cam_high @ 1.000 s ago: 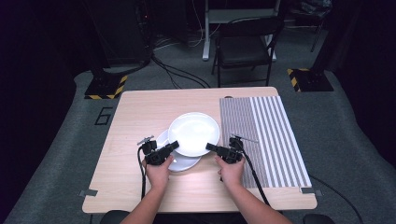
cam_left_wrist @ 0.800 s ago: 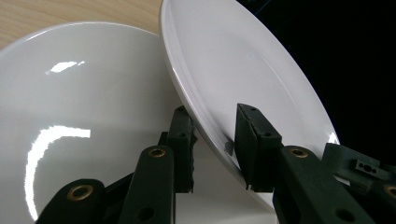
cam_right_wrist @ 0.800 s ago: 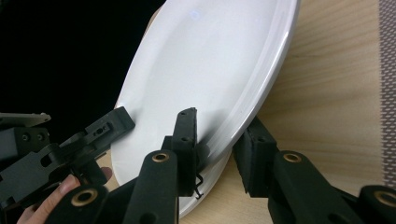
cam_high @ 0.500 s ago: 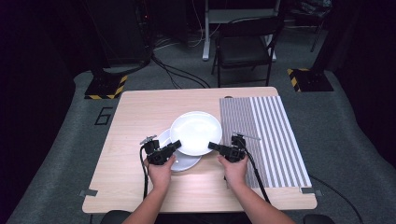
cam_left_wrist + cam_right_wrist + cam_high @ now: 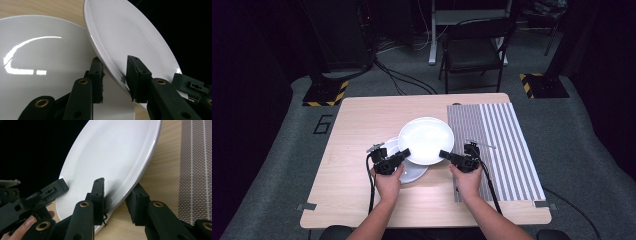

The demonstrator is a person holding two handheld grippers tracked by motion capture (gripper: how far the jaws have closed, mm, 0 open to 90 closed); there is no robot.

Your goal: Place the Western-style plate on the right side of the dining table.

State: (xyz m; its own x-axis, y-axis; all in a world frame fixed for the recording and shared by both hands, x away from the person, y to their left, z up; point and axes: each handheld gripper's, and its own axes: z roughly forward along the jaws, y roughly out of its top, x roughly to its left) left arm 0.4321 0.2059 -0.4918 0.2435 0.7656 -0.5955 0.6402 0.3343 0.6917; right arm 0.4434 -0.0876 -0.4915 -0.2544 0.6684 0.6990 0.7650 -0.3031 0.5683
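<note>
A white plate (image 5: 426, 140) hangs tilted above the table, held by its rim from both sides. My left gripper (image 5: 404, 152) is shut on its left rim; in the left gripper view the rim of this plate (image 5: 125, 32) runs between the jaws of the gripper (image 5: 113, 75). My right gripper (image 5: 443, 154) is shut on the near right rim, and the right gripper view shows the plate (image 5: 112, 152) edge pinched in that gripper (image 5: 117, 197). A second white plate (image 5: 412, 172) lies flat on the table under the left side, large in the left gripper view (image 5: 37, 62).
The wooden table (image 5: 362, 125) carries a grey striped mat (image 5: 497, 145) along its right side, close to my right hand. A black chair (image 5: 474, 50) stands beyond the far edge. Cables run over the dark floor.
The raised plate and both grippers have edged slightly to the right. Both grips look the same as before.
</note>
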